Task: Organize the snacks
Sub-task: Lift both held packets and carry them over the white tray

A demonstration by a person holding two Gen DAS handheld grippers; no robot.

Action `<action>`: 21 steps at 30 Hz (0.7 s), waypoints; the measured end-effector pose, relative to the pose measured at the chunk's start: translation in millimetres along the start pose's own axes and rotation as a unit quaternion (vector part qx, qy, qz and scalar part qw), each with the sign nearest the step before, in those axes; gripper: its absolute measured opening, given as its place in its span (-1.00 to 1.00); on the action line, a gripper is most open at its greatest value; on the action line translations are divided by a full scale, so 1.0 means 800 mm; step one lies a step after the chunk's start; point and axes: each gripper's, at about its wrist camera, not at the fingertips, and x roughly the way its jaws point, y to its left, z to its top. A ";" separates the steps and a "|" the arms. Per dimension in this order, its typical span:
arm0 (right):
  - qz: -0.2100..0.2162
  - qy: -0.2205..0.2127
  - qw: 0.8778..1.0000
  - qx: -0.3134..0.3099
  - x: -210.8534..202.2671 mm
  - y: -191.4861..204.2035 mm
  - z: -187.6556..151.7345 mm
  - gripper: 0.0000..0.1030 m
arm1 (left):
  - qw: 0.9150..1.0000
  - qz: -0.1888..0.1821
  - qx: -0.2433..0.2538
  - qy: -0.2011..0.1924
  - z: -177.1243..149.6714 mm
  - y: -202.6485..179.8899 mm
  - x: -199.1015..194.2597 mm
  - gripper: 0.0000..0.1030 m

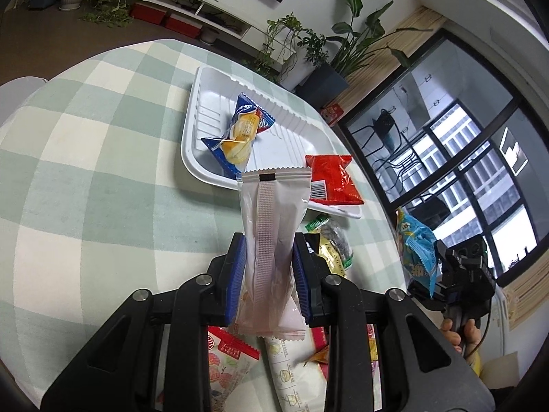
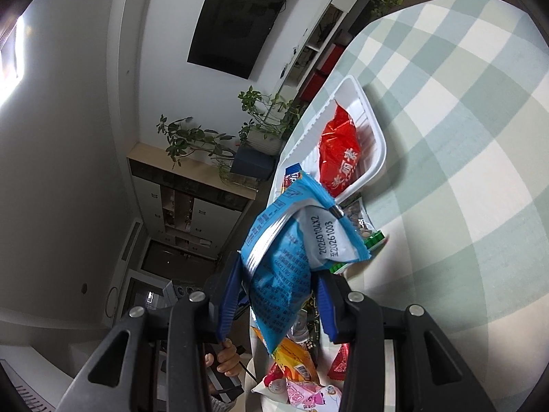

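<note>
Blue pads of the left gripper point(image 1: 269, 276) sit nearest the lens, clamped narrow on a pale silvery packet point(image 1: 271, 237), seam side up. The packet stands up between the pads, top edge in front of the white tray point(image 1: 206, 79); its lower end hangs below the jaws. In the tray: a blue-and-yellow snack point(image 1: 238, 134) and a red packet point(image 1: 331, 178) at the near corner, partly over the rim. The tray rests on a green-checked tablecloth point(image 1: 103, 137). A dark nut-like packet point(image 1: 334, 243) lies just beside the tray, half hidden by the right pad. More wrappers point(image 1: 233, 367) lie under the gripper frame, cut off, print unreadable.

Right gripper point(image 2: 279, 304) is closed part-way on a light blue packet point(image 2: 291, 250), back side with date print facing the camera; the pads press its lower half, the top flops toward the tray. That packet hides much of the tray's near end and the blue-and-yellow snack. In the left view the right gripper shows at the frame edge, held by a hand point(image 1: 461, 334), packet lifted off the table. A loose pile of snacks point(image 2: 298, 377) sits below the right jaws, mostly blocked.
</note>
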 end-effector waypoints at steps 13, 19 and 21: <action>-0.005 0.007 1.000 -0.023 0.020 0.013 0.015 -0.16 | 0.999 -0.032 -0.003 -0.030 0.030 -0.020 -0.017 -0.52; -0.012 0.014 0.999 -0.041 0.039 0.024 0.033 -0.16 | 0.999 -0.036 0.005 -0.034 0.052 -0.039 -0.012 -0.52; -0.014 0.018 0.999 -0.046 0.046 0.027 0.039 -0.16 | 0.999 -0.035 0.009 -0.034 0.061 -0.045 -0.007 -0.52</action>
